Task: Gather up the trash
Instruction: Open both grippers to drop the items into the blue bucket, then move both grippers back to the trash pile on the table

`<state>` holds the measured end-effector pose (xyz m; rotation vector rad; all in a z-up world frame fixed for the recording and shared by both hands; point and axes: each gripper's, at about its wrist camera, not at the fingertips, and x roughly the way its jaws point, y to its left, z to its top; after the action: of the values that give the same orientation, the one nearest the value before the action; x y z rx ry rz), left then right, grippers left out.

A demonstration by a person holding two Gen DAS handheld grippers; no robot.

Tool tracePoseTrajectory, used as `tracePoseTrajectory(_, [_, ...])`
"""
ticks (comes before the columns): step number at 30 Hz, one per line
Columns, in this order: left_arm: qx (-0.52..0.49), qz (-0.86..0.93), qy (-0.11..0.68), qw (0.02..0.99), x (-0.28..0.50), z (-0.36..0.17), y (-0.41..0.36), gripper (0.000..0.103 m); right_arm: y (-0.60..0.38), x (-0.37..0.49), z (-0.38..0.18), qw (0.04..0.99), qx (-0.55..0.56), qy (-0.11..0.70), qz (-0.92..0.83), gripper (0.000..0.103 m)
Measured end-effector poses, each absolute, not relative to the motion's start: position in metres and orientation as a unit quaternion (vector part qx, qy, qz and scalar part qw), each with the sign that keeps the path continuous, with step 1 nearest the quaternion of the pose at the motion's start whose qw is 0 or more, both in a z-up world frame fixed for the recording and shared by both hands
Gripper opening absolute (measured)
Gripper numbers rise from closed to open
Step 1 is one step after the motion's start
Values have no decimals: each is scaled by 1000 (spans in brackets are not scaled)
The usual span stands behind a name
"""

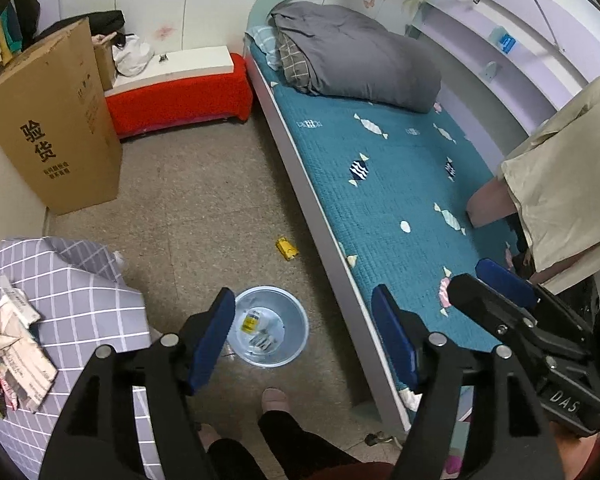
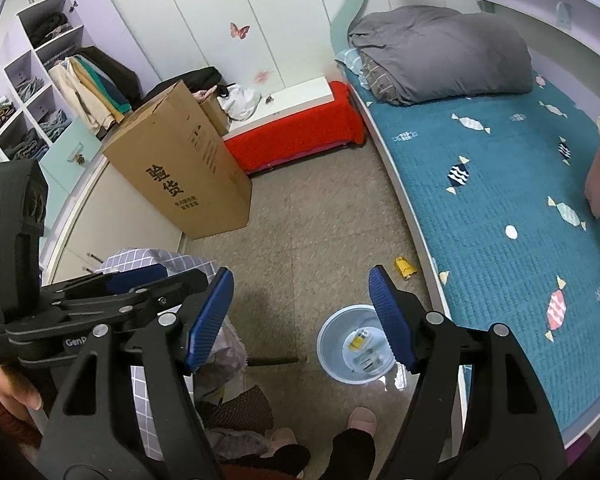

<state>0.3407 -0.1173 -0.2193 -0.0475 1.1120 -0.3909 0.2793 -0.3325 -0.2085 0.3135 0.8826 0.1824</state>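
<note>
- A speckled floor [image 1: 204,200] is lying beside the teal bed [image 1: 400,184].
- A yellow scrap [image 1: 286,249] is sitting near the bin [image 1: 271,326] (wrappers inside).
- Left gripper [image 1: 304,340] and right gripper [image 2: 302,320] are both hovering with fingers spread, empty.

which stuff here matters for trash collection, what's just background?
Job:
- bin on floor, scraps already inside
- yellow scrap on floor by the bed
- paper pile on checked cloth
- left gripper, right gripper, both open and empty

Background:
- cardboard box
- bed
- grey duvet
- red bench
</note>
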Motion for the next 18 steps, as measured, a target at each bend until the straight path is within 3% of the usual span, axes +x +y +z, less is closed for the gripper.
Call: tracePoseTrajectory(18, [-81,-83,507,854,274,-202,38,71,-184,258,-196,874,94,437,190,70])
